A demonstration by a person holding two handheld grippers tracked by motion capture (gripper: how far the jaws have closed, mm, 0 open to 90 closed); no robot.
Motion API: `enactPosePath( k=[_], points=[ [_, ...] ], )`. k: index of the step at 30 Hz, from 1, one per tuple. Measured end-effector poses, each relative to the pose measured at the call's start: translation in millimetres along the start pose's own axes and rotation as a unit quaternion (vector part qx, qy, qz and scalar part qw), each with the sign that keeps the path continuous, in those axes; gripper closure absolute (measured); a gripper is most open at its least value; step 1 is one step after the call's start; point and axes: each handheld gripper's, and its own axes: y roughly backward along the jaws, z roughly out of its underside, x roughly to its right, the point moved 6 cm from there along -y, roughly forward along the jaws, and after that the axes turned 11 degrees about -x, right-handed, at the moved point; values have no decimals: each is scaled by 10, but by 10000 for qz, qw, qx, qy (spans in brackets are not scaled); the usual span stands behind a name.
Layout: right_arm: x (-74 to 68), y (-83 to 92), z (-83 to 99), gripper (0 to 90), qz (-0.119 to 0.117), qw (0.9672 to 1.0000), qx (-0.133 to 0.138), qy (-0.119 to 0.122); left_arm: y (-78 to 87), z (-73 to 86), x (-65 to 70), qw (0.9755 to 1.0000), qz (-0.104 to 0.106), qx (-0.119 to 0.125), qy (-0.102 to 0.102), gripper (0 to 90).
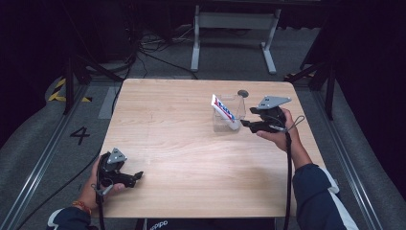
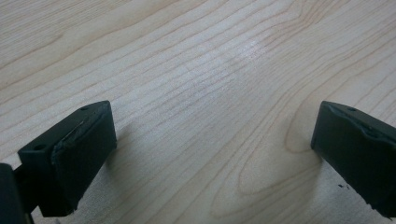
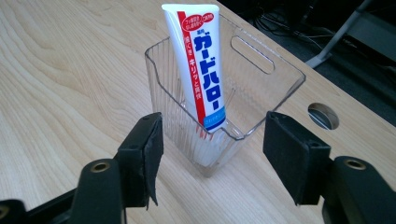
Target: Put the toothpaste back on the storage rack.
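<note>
- A wooden table (image 1: 191, 158) stands on a grey floor, and a person sits at its near side with one gripper in each hand.
- The left gripper (image 1: 136, 177) is held low over the near left corner of the table. In the left gripper view its two black jaws stand wide apart, with bare wood between them.
- The right gripper (image 1: 244, 123) is at the far right part of the table, just beside a clear plastic box (image 3: 261, 88). Its jaws are also apart and hold nothing; the box is between and beyond them in the right gripper view.
- A white toothpaste tube (image 3: 198, 70) with red and blue print stands inside the box, cap end down, leaning against the wall of the box.
- A round hole (image 3: 323, 115) is in the tabletop near the box.
</note>
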Motion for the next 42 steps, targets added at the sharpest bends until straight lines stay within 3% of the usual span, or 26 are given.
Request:
enactPosePath(
  k=[16,42],
  points=[
    [-63,130,292,342,248,9990,-287,222,-2,1,5,10000,15,5,32,5],
    [-120,87,849,326,269,9966,-763,138,-1,1,5,10000,14,3,28,5]
  ],
)
